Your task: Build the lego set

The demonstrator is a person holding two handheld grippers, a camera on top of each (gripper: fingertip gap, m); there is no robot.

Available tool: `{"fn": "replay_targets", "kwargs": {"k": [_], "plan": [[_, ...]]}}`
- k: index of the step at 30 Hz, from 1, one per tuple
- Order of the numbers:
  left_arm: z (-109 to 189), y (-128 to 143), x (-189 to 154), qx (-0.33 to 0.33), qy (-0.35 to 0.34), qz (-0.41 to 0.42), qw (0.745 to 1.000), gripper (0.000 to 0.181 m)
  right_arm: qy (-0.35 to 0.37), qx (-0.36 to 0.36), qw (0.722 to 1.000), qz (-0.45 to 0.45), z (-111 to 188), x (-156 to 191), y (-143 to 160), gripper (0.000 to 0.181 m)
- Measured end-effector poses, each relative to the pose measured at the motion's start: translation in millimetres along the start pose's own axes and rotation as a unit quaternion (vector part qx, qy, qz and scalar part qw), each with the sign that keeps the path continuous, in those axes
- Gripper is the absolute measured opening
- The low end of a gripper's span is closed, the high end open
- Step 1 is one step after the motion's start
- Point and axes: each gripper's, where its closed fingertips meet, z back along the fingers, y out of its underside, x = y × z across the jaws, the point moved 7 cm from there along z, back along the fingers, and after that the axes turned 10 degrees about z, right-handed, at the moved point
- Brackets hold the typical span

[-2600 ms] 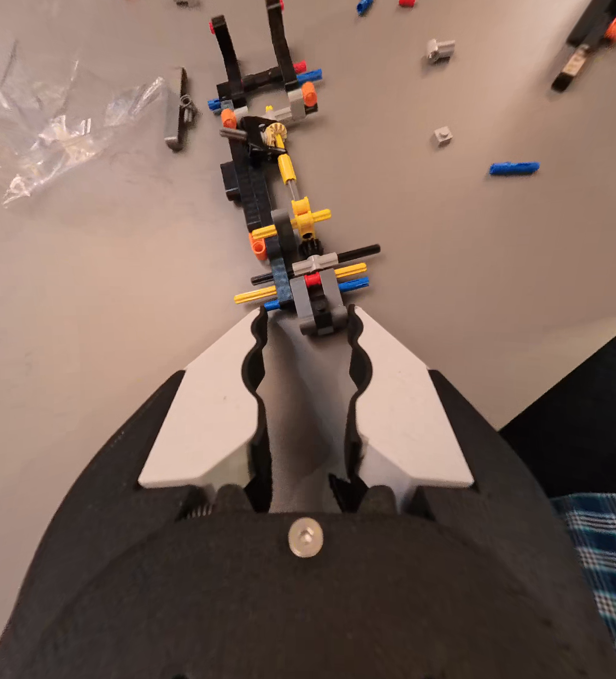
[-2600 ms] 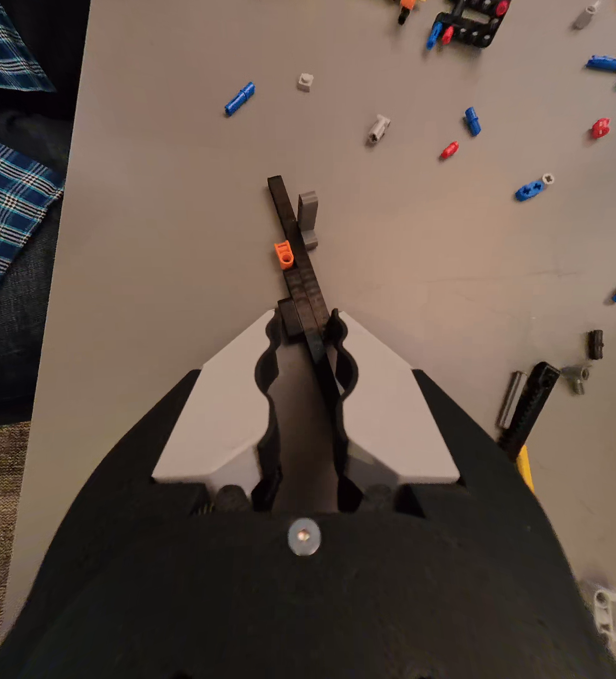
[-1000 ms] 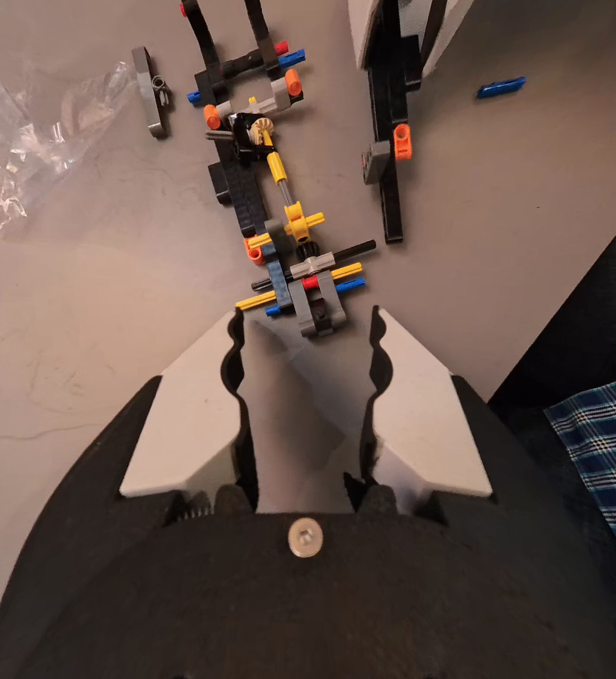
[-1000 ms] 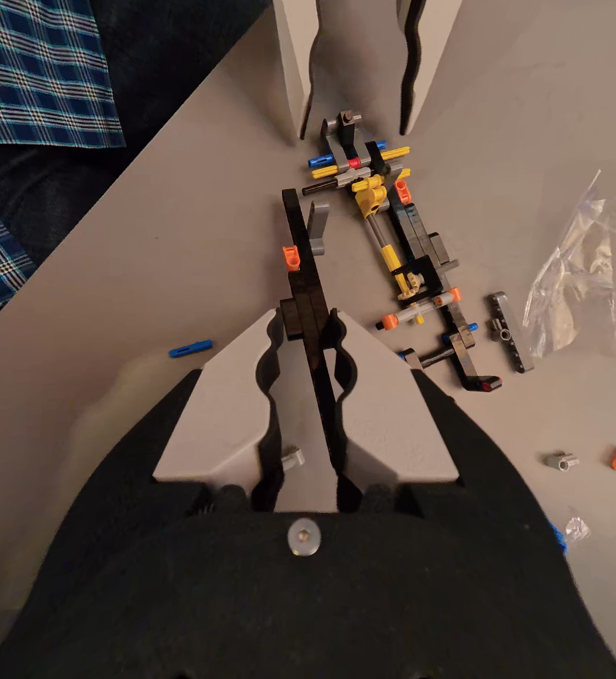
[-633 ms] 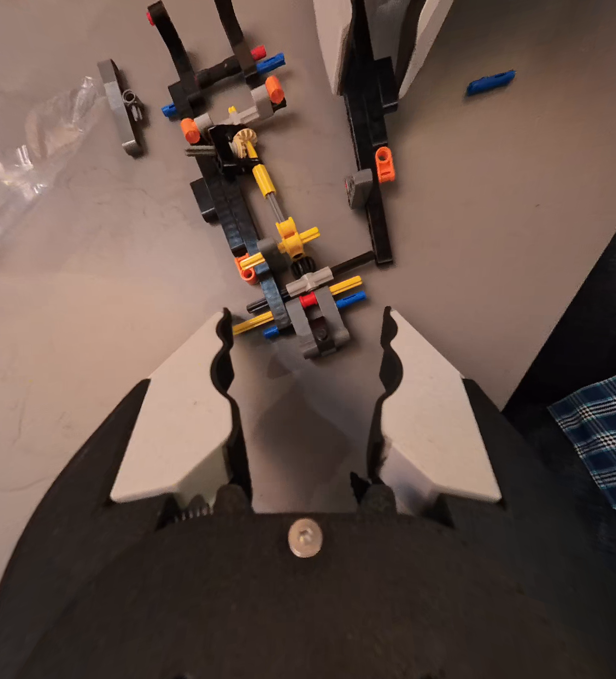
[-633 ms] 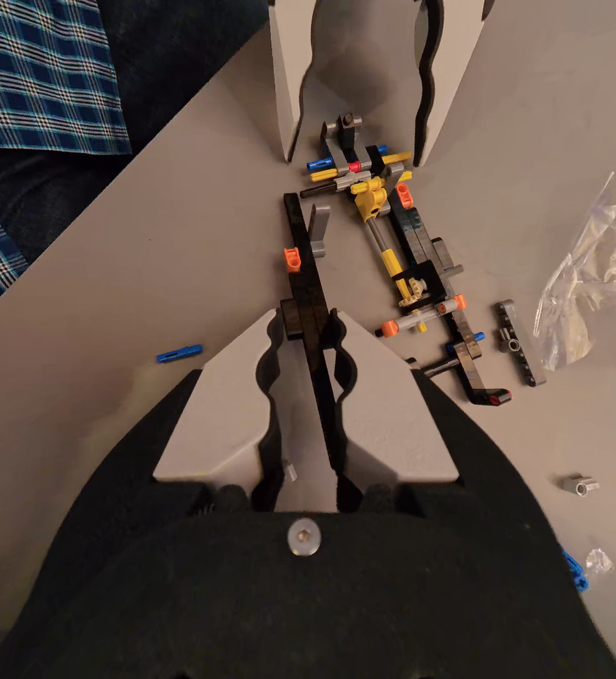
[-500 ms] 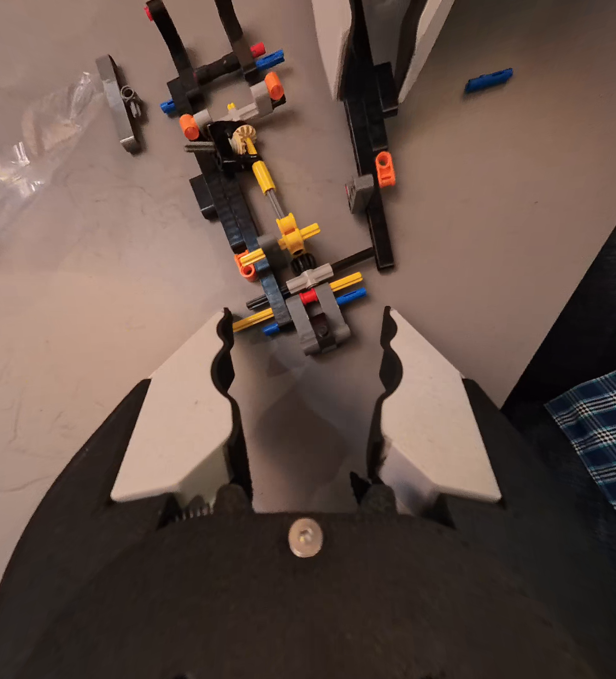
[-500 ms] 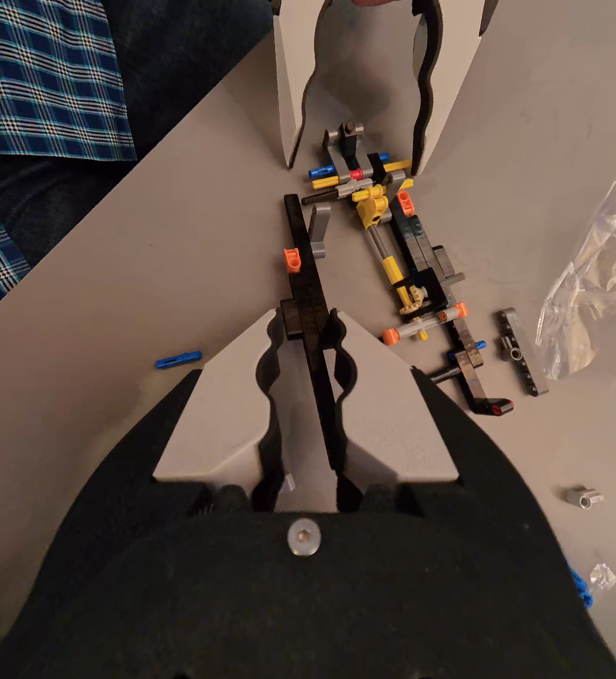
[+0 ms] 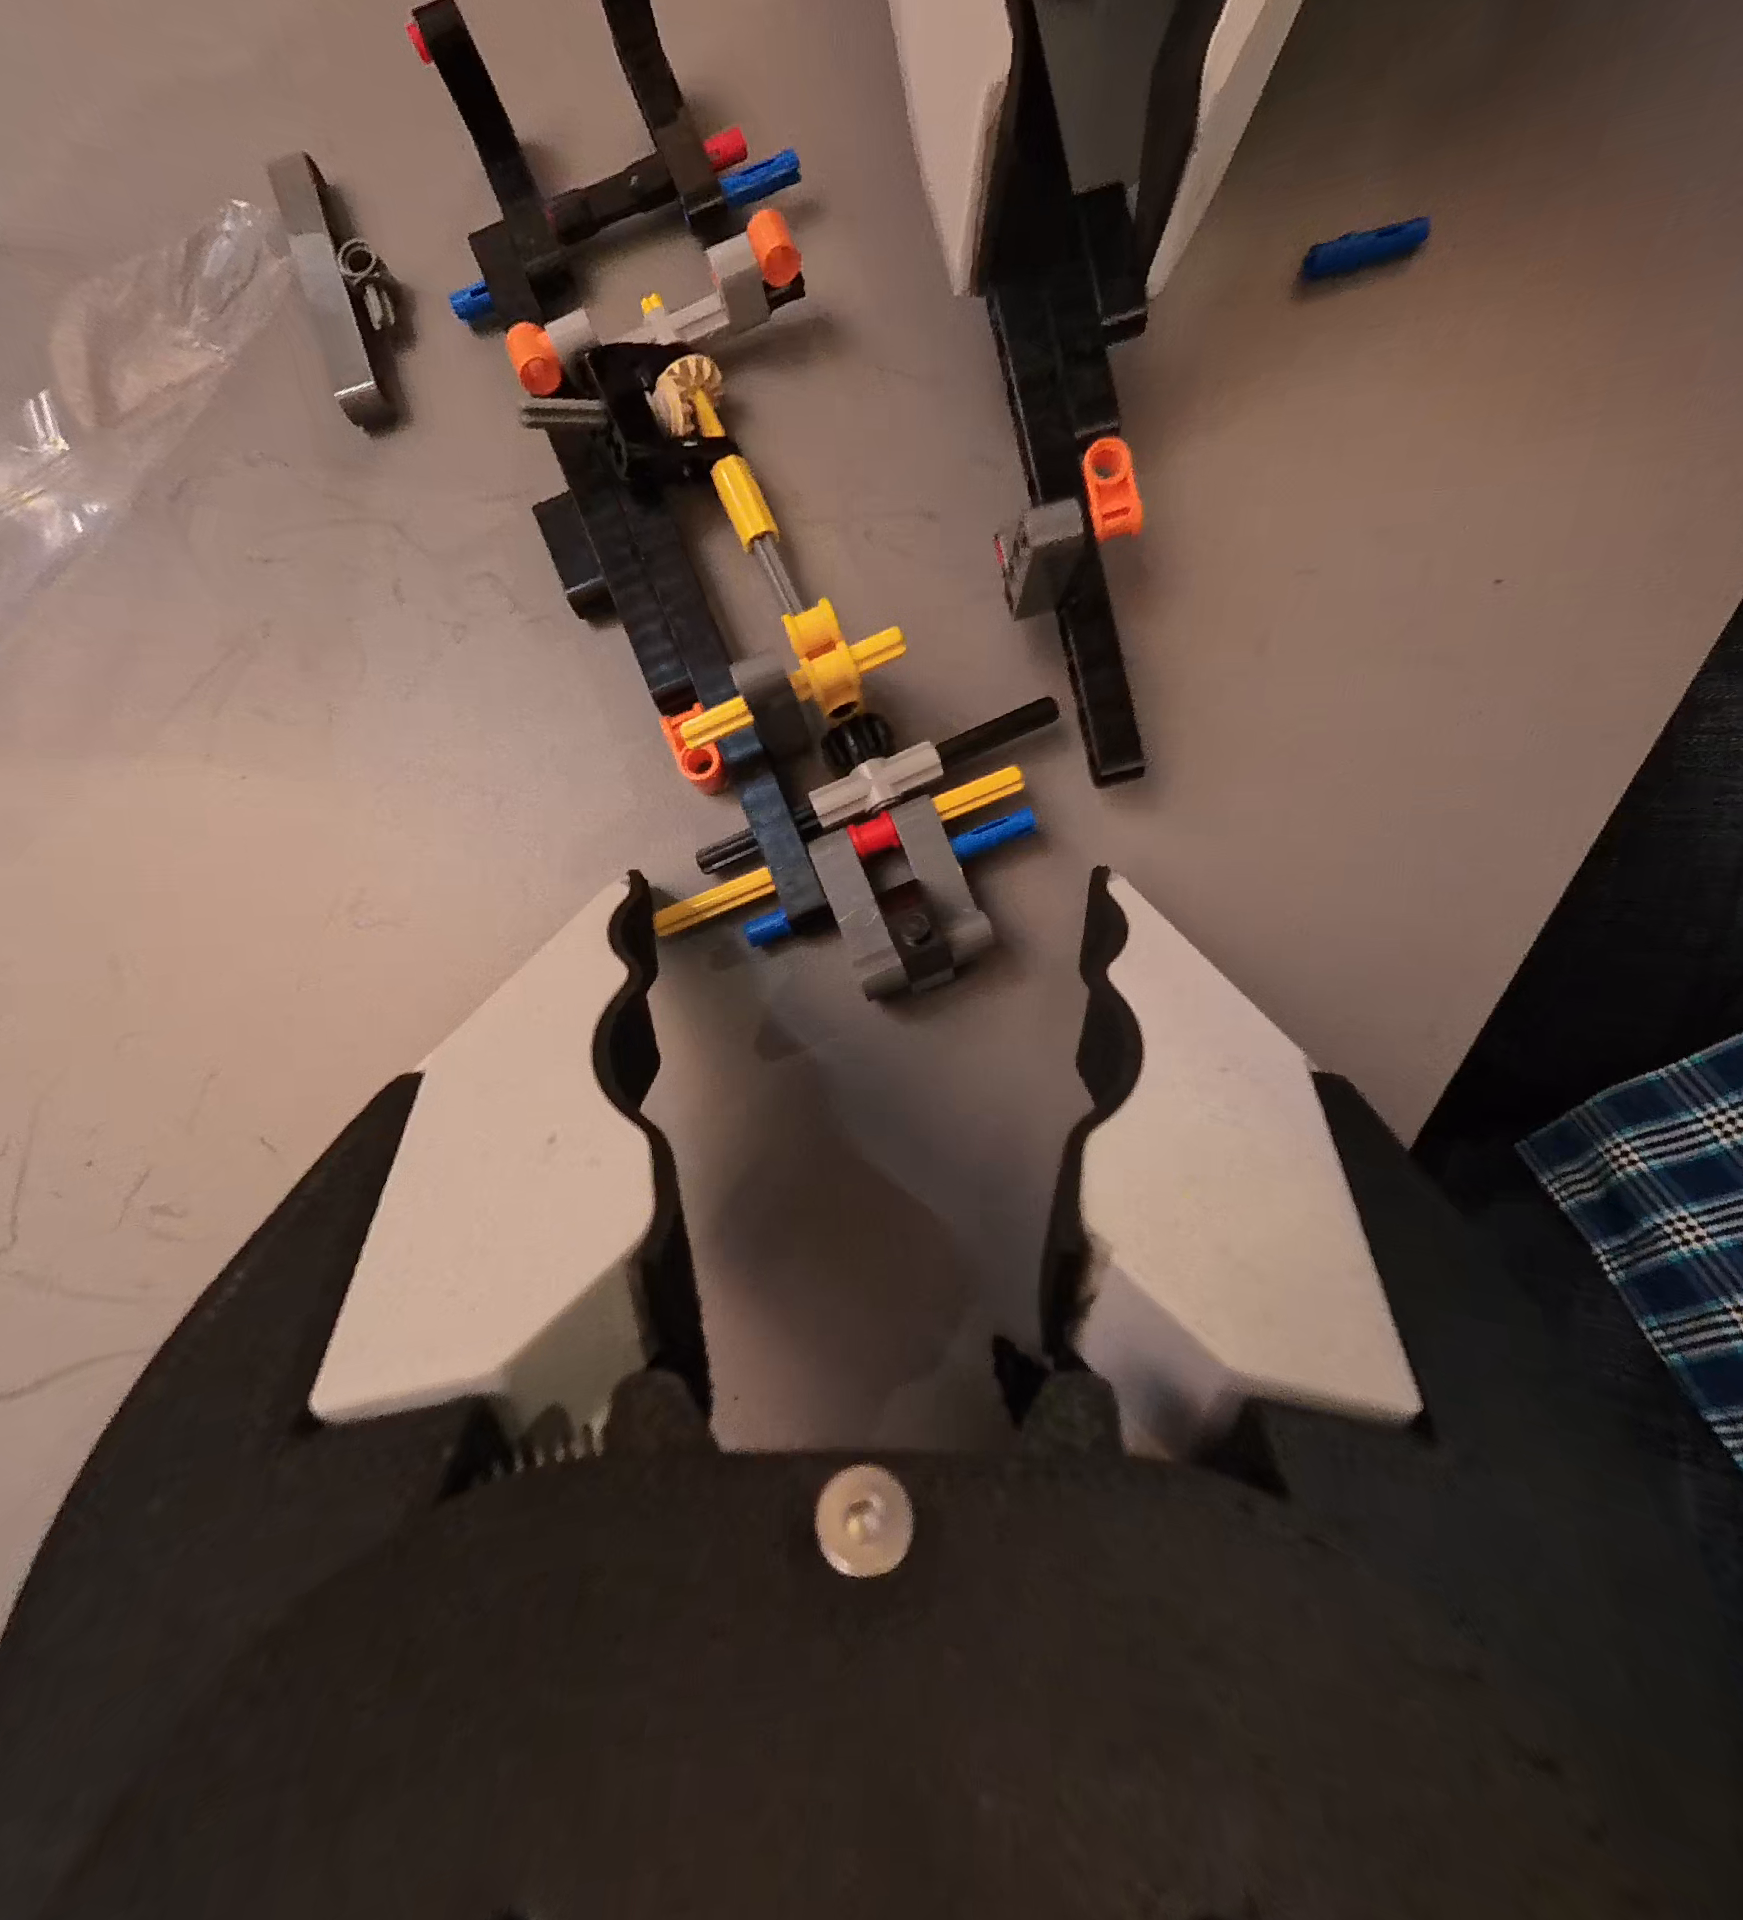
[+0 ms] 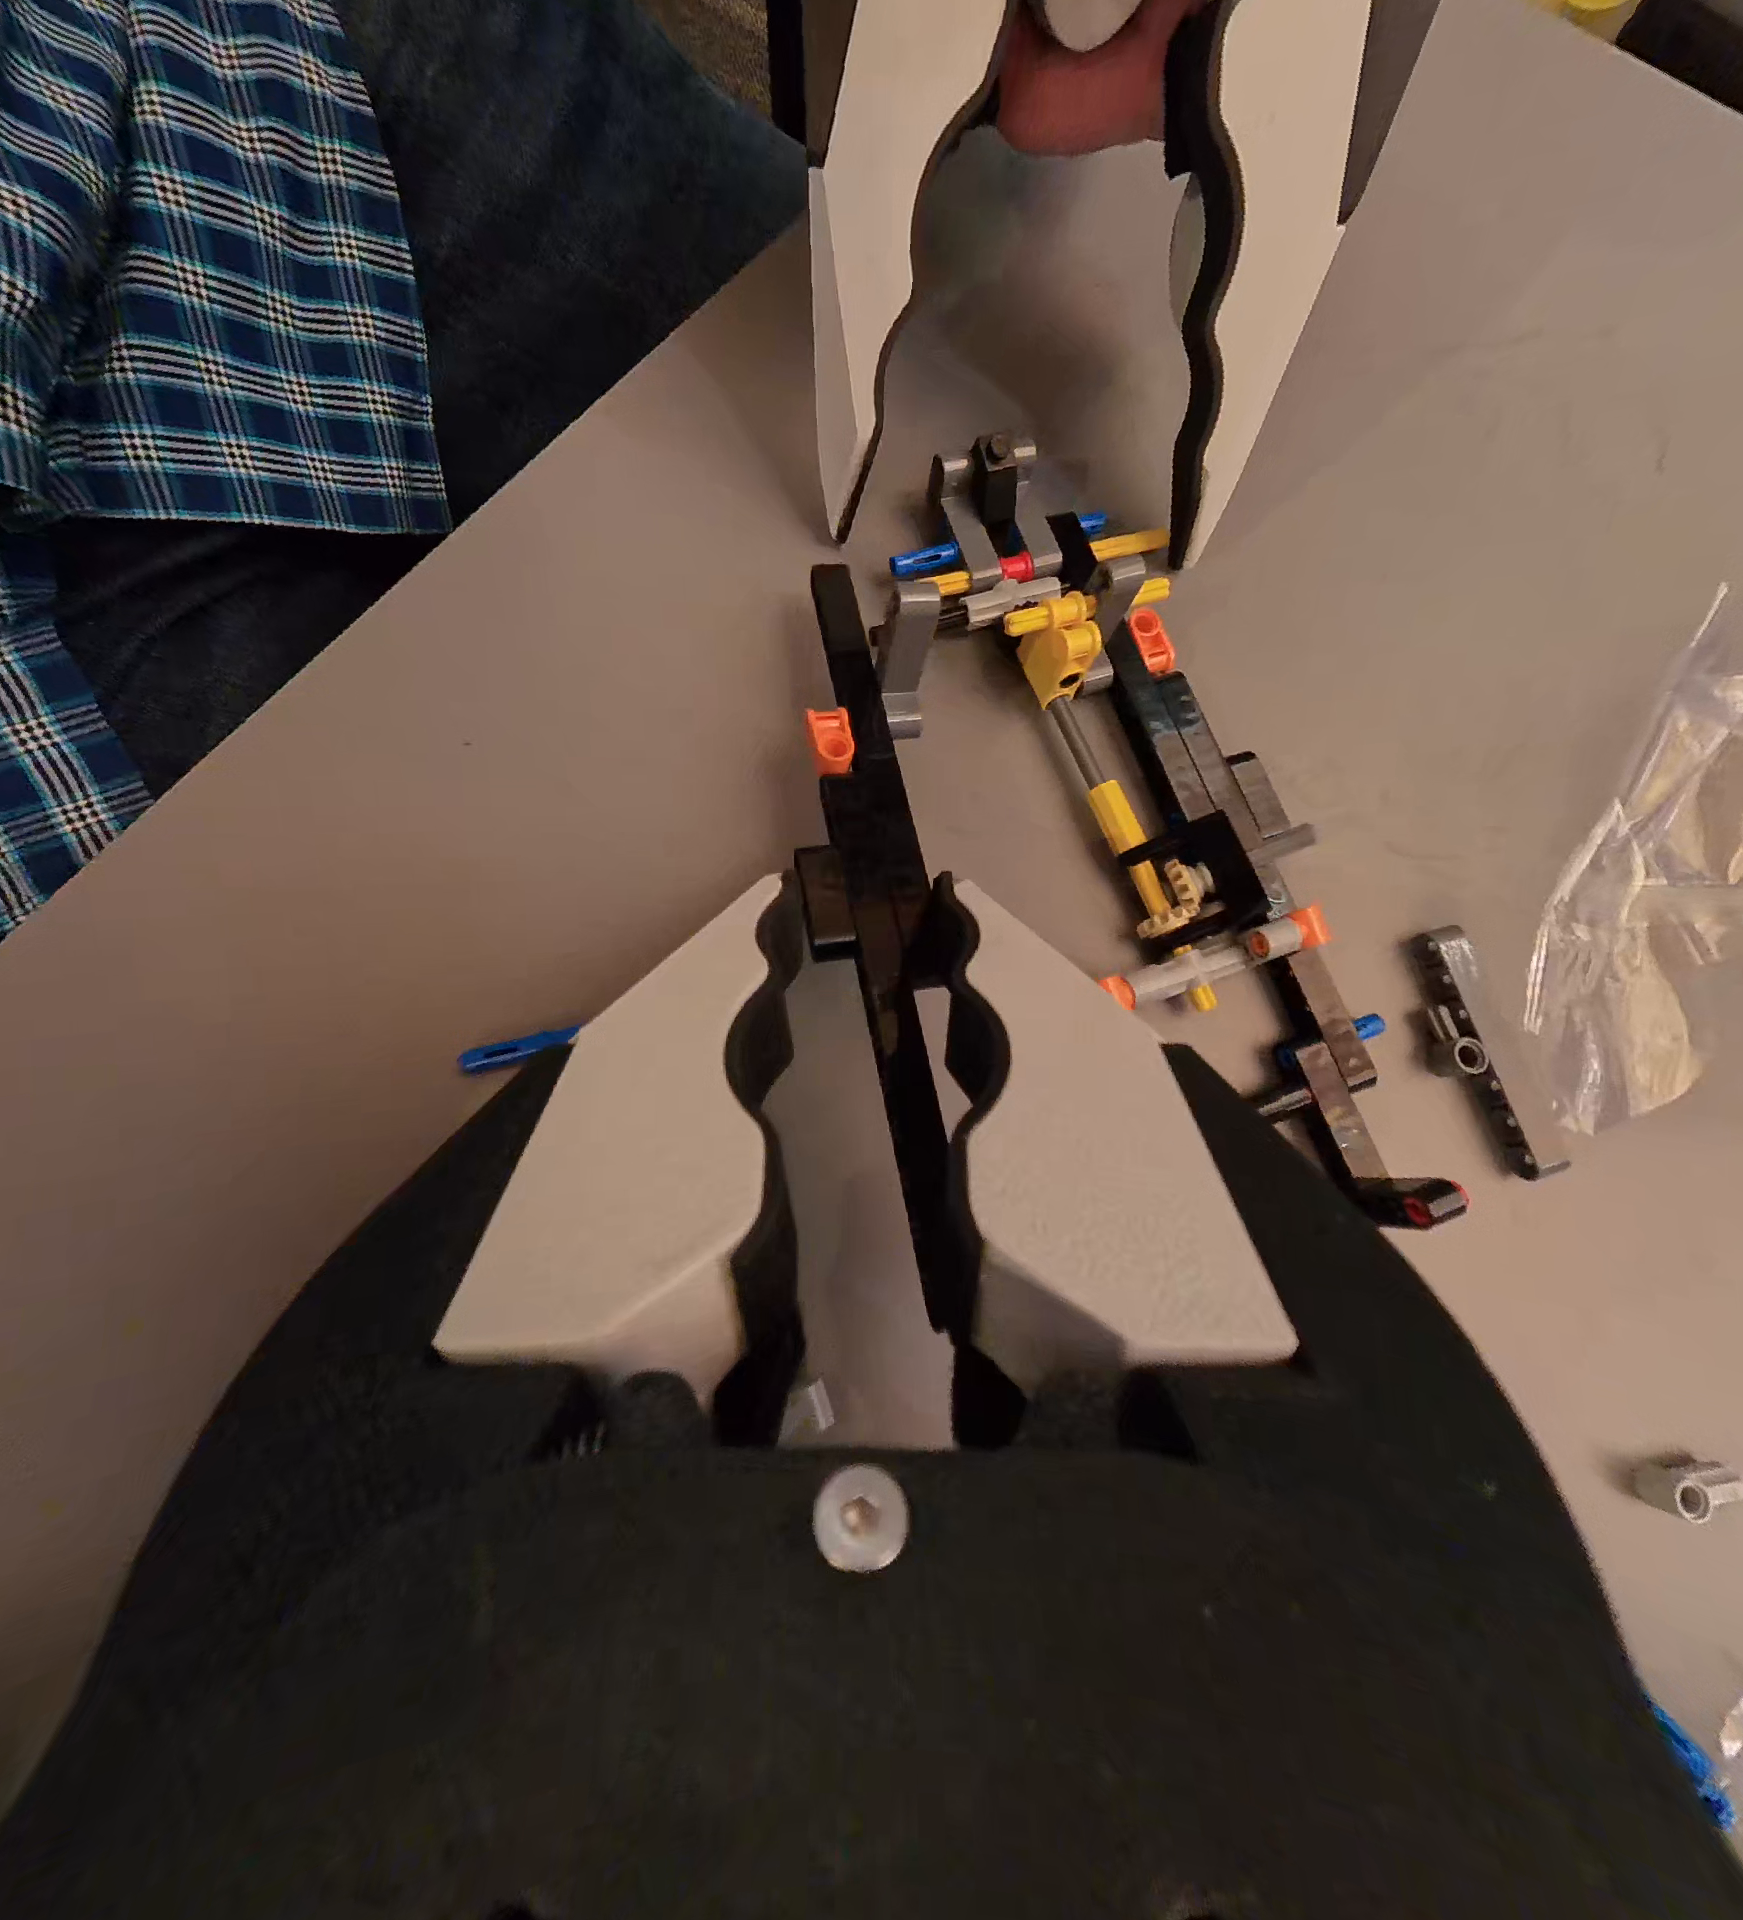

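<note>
The long multicoloured lego chassis [image 9: 659, 582] lies flat on the grey table [image 9: 223, 831]. It has black beams, a yellow shaft and grey, orange and blue pins. My left gripper [image 9: 867, 894] is open and empty, its fingers on either side of the chassis's grey near end. In the right wrist view it [image 10: 1007, 540] shows at the top, straddling that end of the chassis [image 10: 1189, 769]. My right gripper [image 10: 867, 899] is shut on a long black beam [image 10: 862, 790] that carries an orange connector and a grey piece. The beam [image 9: 1075, 416] lies parallel beside the chassis, by the tip of its black axle.
A crumpled clear plastic bag [image 10: 1698, 831] and a loose grey beam [image 10: 1480, 1049] lie beyond the chassis. A blue pin [image 10: 514, 1049] and a grey connector [image 10: 1688, 1491] lie loose. The table edge runs close by, with a person's plaid clothing [image 10: 171, 260] past it. My right fingertips sit around 10 cm from my left ones.
My left gripper has opened wide off the chassis's grey end. My right gripper has carried the black beam over and brought it alongside the chassis, closer over the last half second.
</note>
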Motion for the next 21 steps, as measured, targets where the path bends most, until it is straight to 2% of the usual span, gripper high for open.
{"fn": "replay_targets", "kwargs": {"k": [21], "plan": [[-7, -3, -12, 0.005, -0.007, 0.009, 1.000, 0.104, 0.002, -0.004, 1.000, 0.006, -3, -1, 0, 0.023]]}}
